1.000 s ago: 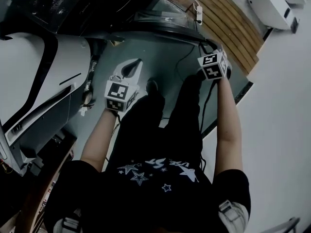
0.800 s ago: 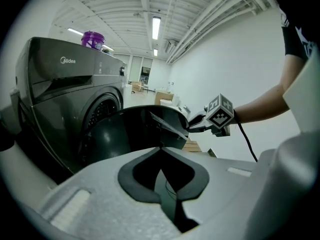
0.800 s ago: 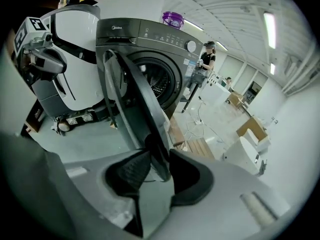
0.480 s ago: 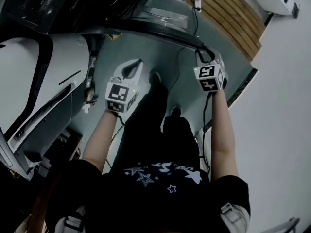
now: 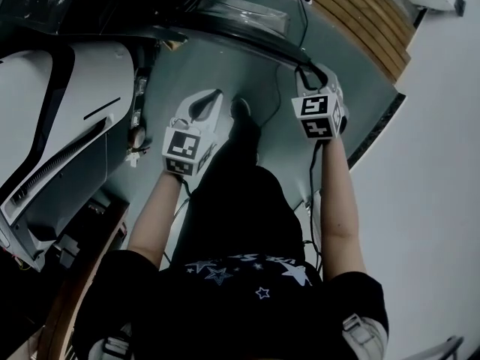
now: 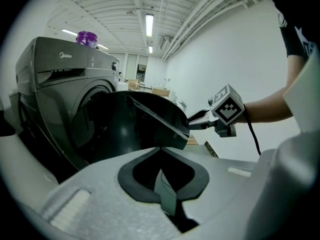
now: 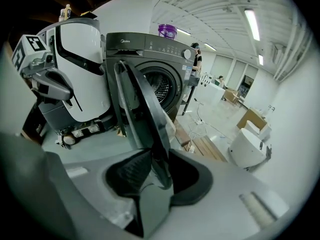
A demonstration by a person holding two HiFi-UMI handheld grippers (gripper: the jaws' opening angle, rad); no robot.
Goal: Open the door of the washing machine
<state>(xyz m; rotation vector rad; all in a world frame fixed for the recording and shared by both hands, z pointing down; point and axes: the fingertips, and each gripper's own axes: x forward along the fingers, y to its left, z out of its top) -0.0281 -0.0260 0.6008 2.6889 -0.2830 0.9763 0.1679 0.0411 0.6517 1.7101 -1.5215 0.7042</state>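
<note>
The dark grey washing machine (image 7: pixel 145 49) stands with its round door (image 7: pixel 140 114) swung out and the drum mouth (image 7: pixel 161 91) showing. My right gripper (image 7: pixel 157 166) straddles the door's rim, its pads pressed on the edge after just closing a little; in the head view it (image 5: pixel 311 77) sits at the dark door arc (image 5: pixel 247 40). My left gripper (image 6: pixel 162 159) hangs open in front of the door (image 6: pixel 145 119), gripping nothing, with floor showing through its gap. In the head view it (image 5: pixel 199 111) is left of the person's legs.
A white machine (image 5: pixel 52 126) stands close on the left of the washer. On the washer's top sits a purple bottle (image 7: pixel 167 30). A wooden pallet (image 5: pixel 360 28) and a white device (image 7: pixel 247 149) lie to the right. A cable (image 5: pixel 311 171) trails on the floor.
My right gripper has shifted left and a little nearer with the door rim. The left gripper has barely moved in the picture. The person's legs have stepped back.
</note>
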